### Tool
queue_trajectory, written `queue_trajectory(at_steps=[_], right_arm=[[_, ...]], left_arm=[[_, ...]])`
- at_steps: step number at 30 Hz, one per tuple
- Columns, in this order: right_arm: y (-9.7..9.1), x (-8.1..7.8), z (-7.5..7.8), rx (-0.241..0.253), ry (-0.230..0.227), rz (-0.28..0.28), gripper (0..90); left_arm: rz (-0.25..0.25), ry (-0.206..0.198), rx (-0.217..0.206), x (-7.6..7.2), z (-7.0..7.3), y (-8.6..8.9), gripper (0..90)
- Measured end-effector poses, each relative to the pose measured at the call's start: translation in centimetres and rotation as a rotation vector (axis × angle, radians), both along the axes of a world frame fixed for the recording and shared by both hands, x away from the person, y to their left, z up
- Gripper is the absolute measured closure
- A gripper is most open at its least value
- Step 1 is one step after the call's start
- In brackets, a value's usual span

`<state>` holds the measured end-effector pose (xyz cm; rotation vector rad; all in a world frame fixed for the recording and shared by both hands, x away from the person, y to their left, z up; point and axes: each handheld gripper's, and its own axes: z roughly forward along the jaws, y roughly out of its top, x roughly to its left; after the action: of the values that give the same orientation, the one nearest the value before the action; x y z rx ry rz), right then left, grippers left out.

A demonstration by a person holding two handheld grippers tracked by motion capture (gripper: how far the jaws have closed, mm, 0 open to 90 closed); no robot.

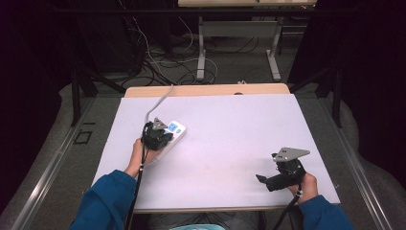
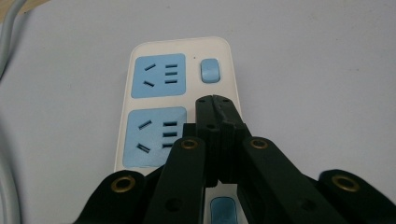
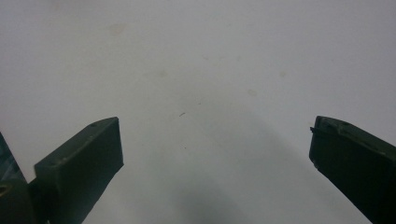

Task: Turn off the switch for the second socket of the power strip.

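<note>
White power strip [image 2: 182,84] beneath the closed left gripper [image 2: 214,100] bears no legible writing.

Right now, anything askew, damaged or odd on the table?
Nothing stands out. The power strip lies flat on the white mat, at an angle to its edges, undamaged. The left gripper is shut above the strip beside its sockets; the right gripper is open over bare mat with a few faint stains.

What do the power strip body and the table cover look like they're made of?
Power strip: likely hard moulded plastic, glossy white body with matte light-blue socket faces and switches; smooth rounded corners suggest it. Table cover: pale, matte, flat sheet, faintly stained; paper or thin plastic, cannot tell which.
</note>
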<state>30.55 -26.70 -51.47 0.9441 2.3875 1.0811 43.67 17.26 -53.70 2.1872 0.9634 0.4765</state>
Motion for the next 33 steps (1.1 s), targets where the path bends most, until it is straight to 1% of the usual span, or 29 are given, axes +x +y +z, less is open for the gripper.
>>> queue_trajectory(at_steps=[4, 5, 7, 12, 13, 14, 16, 21, 25, 26, 30, 32, 33], right_arm=[[0.02, 0.01, -0.02, 0.003, -0.001, 0.007, 2.0], [0.04, -0.02, -0.02, 0.001, -0.006, 0.002, 2.0], [0.0, -0.04, 0.02, 0.001, -0.001, 0.008, 2.0], [-0.01, -0.07, 0.03, 0.001, -0.002, 0.009, 2.0], [0.0, -0.05, 0.03, 0.001, -0.003, 0.011, 2.0], [0.0, -0.05, 0.03, 0.001, -0.003, 0.011, 2.0], [0.02, -0.05, 0.02, 0.002, -0.001, 0.009, 2.0], [0.0, -0.06, 0.04, 0.0, -0.002, 0.01, 2.0], [0.0, -0.06, 0.04, 0.001, -0.003, 0.01, 2.0], [-0.01, -0.06, 0.04, 0.001, -0.004, 0.011, 2.0], [-0.02, -0.07, 0.07, -0.002, -0.007, 0.008, 2.0], [0.01, -0.05, 0.01, 0.005, -0.011, 0.009, 2.0], [0.01, -0.05, 0.01, 0.004, -0.012, 0.009, 2.0]], left_arm=[[0.004, 0.002, 0.018, -0.11, 0.1, -0.14, 90.0], [0.004, 0.002, 0.015, -0.12, 0.08, -0.16, 90.0], [0.007, -0.003, 0.011, -0.13, 0.03, -0.17, 90.0], [0.006, 0.0, 0.015, -0.15, 0.08, -0.18, 90.0], [0.005, -0.001, 0.022, -0.16, 0.09, -0.19, 90.0], [0.007, -0.013, 0.018, -0.17, -0.01, -0.32, 90.0], [0.007, -0.023, 0.038, -0.26, 0.03, -0.51, 90.0], [0.009, -0.019, 0.033, -0.25, 0.03, -0.46, 90.0], [0.014, -0.026, 0.039, -0.37, 0.01, -0.57, 90.0], [0.013, -0.033, 0.037, -0.36, -0.03, -0.61, 90.0], [0.011, -0.029, 0.036, -0.32, -0.01, -0.52, 90.0], [0.013, -0.028, 0.031, -0.33, -0.02, -0.56, 90.0], [0.01, -0.027, 0.035, -0.3, 0.0, -0.52, 90.0]])
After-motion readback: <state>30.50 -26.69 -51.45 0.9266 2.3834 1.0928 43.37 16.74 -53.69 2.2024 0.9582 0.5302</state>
